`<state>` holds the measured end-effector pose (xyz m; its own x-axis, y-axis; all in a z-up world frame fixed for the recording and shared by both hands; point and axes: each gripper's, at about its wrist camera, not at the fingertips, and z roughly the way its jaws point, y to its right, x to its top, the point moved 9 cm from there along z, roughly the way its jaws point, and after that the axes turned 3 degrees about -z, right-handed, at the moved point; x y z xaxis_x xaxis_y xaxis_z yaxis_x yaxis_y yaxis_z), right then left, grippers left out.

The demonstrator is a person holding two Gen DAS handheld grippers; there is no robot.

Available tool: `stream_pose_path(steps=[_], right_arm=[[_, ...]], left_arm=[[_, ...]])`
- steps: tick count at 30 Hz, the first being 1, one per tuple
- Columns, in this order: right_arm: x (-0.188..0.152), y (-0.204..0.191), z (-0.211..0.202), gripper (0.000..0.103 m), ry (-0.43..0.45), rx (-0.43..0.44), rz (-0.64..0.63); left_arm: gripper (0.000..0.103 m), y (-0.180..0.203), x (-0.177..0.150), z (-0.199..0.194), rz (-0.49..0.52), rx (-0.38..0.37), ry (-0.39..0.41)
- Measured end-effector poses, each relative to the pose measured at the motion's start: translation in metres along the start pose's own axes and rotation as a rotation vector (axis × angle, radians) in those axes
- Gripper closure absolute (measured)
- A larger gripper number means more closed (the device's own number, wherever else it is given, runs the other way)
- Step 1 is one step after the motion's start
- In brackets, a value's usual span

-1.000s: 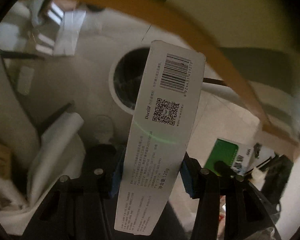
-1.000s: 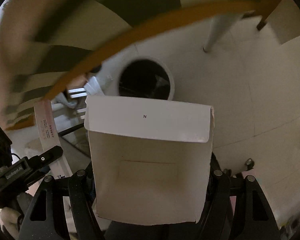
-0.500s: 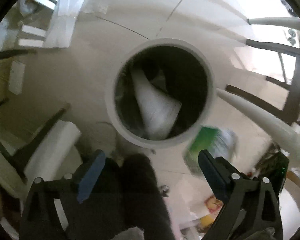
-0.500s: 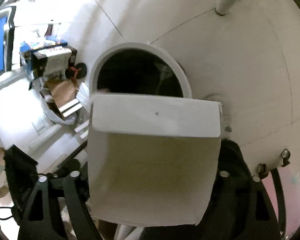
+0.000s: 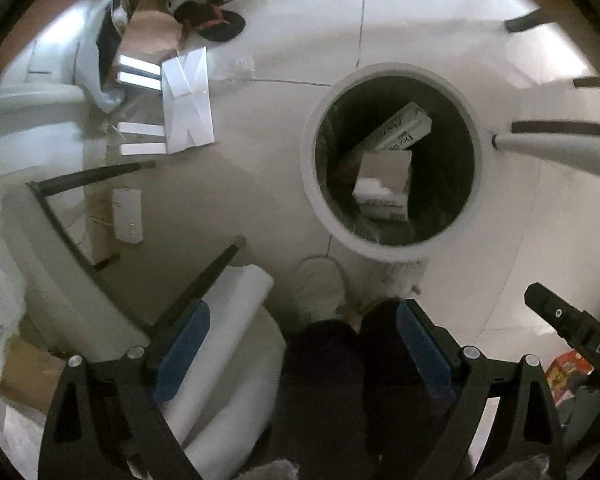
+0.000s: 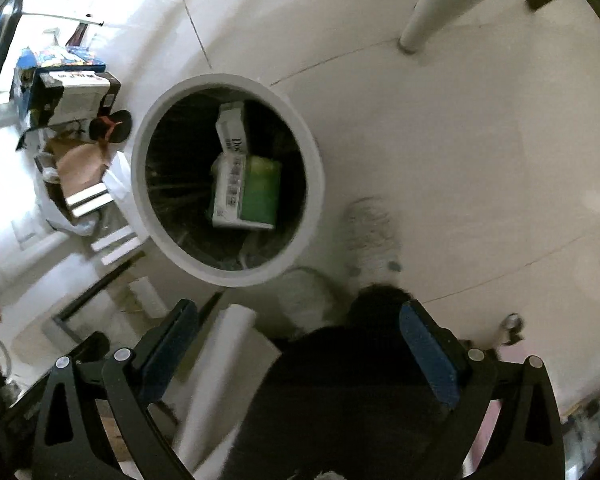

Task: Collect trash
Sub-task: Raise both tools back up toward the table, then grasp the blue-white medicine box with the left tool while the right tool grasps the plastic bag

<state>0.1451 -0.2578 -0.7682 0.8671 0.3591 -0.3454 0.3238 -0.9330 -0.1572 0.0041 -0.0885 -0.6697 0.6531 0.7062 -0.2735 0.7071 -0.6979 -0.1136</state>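
Observation:
A round white bin (image 5: 394, 250) with a black liner stands on the pale floor, also seen in the right wrist view (image 6: 228, 276). Inside it a long white printed box (image 5: 400, 130) leans on the wall, and a white and green carton (image 5: 386, 184) lies below it. From the right wrist view the long box (image 6: 232, 130) and the green carton (image 6: 260, 192) overlap. My left gripper (image 5: 300, 320) hangs above the bin's near side, open and empty. My right gripper (image 6: 299, 316) is over the same side, its jaws opening with nothing between them.
A person's dark trouser legs and white slippers (image 5: 320, 286) stand just below both grippers. A flattened white carton (image 5: 188, 104), cardboard and bags (image 5: 152, 36) lie at the far left. A white table leg (image 5: 560, 148) and black chair legs (image 5: 92, 178) flank the bin. A white roll (image 5: 228, 320) lies nearby.
The long box left my left gripper and the white carton left my right gripper; both now lie in the bin. Both grippers opened, sank and tipped down over it.

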Motion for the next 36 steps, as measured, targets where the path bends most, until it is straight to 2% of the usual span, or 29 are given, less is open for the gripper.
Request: stream_pose_path(steps=[4, 11, 17, 23, 26, 30, 33, 36], right_arm=[[-0.024, -0.007, -0.037, 0.001, 0.046, -0.109, -0.075], [-0.068, -0.022, -0.118, 0.001, 0.145, -0.186, -0.174], [-0.097, -0.037, -0.194, 0.001, 0.209, -0.159, -0.217], [-0.125, -0.054, -0.267, 0.001, 0.247, -0.094, -0.255], [-0.129, -0.061, -0.306, 0.001, 0.267, -0.048, -0.264], [-0.121, -0.073, -0.359, 0.001, 0.32, 0.002, -0.281], [-0.105, -0.09, -0.404, 0.001, 0.377, 0.046, -0.3], [-0.08, -0.104, -0.449, 0.001, 0.437, 0.07, -0.308]], left_arm=[[0.007, -0.001, -0.022, -0.027, 0.043, 0.023, 0.024], [0.007, -0.006, -0.058, -0.105, 0.053, 0.007, 0.112], [0.007, -0.013, -0.08, -0.163, 0.04, -0.025, 0.173], [0.007, -0.015, -0.093, -0.22, 0.022, -0.035, 0.233], [0.007, -0.014, -0.088, -0.26, 0.016, -0.023, 0.292], [0.0, -0.011, -0.069, -0.318, -0.004, -0.047, 0.38], [0.0, -0.011, -0.045, -0.361, -0.034, -0.064, 0.454], [0.0, -0.018, -0.015, -0.398, -0.07, -0.045, 0.53]])
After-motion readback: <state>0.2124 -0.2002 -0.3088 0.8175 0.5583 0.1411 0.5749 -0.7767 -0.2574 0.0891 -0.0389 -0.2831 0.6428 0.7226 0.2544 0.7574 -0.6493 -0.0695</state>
